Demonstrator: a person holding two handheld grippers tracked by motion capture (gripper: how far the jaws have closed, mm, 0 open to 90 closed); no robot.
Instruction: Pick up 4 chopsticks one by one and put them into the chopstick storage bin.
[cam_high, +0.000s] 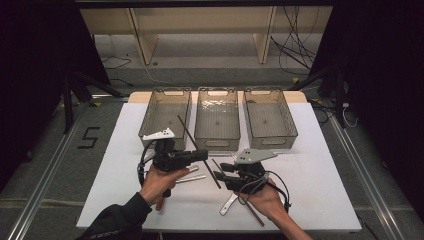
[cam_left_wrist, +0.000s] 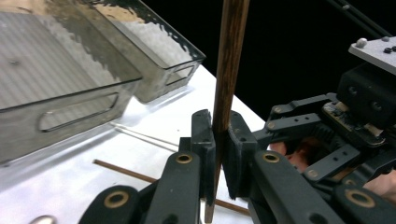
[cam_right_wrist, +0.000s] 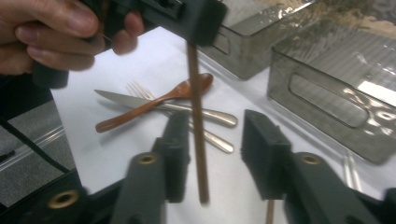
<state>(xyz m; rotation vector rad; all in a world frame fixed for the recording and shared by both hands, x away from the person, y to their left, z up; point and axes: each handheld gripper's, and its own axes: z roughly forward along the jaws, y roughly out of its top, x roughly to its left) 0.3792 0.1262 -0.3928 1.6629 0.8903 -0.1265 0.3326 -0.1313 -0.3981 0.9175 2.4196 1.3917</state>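
Left claw clenched on dark chopstick; right claw released, chopstick between jaws. Wooden spoon, knife, fork on tabletop; three bins behind.

The left hand holds the left gripper pointing across toward the right one, its jaws clamped tight on a thin dark wooden chopstick. The right hand holds the right gripper facing left. Its jaws stand apart, with the same stick loose in the gap between them.
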